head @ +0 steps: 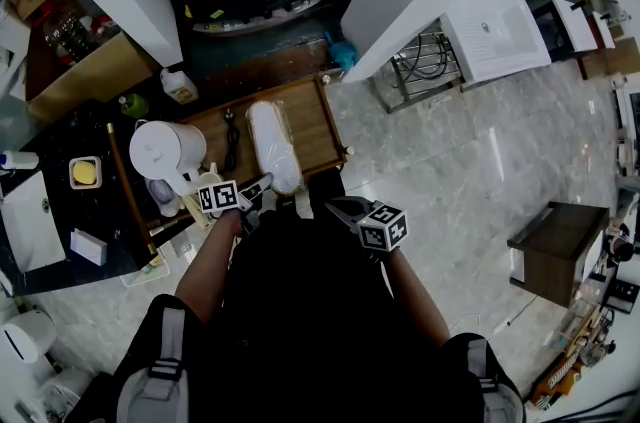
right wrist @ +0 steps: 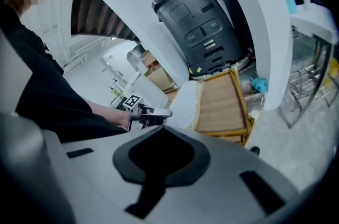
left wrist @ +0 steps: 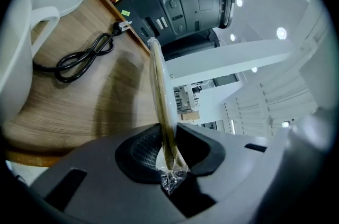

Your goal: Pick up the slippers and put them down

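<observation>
A pair of white slippers (head: 273, 146) wrapped in clear plastic lies lengthwise on a small wooden table (head: 318, 126). My left gripper (head: 262, 186) is shut on the near end of the pair. In the left gripper view the slippers (left wrist: 159, 85) show edge-on, a thin band running up from the gripper (left wrist: 169, 157) over the table (left wrist: 95, 101). My right gripper (head: 335, 206) hangs near my body, to the right of the slippers, shut with nothing between its pads. The right gripper view shows that gripper (right wrist: 161, 151), the slippers (right wrist: 185, 104) and the left gripper (right wrist: 153, 112) at their end.
A white kettle (head: 165, 151) and a coiled black cable (head: 232, 141) share the table's left side. A dark grey machine (right wrist: 198, 27) stands behind the table between white pillars. A white sink (head: 495, 31) and a dark brown side table (head: 560, 246) stand on the marble floor to the right.
</observation>
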`<state>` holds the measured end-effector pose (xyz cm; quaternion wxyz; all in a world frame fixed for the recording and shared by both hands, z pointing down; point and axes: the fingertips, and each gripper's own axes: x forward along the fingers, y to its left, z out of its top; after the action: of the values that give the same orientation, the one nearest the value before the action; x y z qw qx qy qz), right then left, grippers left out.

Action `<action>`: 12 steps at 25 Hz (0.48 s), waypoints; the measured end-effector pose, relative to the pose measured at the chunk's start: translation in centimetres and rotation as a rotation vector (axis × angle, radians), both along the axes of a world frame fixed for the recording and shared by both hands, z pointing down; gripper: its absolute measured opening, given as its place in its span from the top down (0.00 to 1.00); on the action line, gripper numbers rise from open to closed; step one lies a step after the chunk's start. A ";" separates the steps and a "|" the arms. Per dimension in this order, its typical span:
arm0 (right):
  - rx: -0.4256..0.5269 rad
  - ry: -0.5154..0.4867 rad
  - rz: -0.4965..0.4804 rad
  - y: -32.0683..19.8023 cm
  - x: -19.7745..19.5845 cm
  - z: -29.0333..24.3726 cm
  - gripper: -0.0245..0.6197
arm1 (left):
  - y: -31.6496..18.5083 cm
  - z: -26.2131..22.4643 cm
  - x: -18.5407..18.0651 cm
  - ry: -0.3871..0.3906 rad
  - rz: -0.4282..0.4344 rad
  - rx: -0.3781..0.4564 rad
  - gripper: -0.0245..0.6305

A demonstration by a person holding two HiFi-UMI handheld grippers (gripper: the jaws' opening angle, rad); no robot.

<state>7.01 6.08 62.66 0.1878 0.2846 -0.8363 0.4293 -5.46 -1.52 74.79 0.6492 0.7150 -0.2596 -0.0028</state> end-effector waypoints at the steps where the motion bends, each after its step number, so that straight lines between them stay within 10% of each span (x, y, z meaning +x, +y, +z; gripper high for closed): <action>1: -0.001 0.001 0.001 0.0 0.0 0.0 0.95 | -0.1 0.1 0.0 -0.007 -0.002 -0.001 0.83; 12: -0.005 0.013 0.007 0.2 0.6 0.4 0.95 | 0.0 2.1 0.1 -0.041 0.001 -0.048 0.83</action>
<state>7.61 6.33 63.01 0.1923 0.2896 -0.8331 0.4301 -5.37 -1.49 76.87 0.6605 0.6994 -0.2725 0.0186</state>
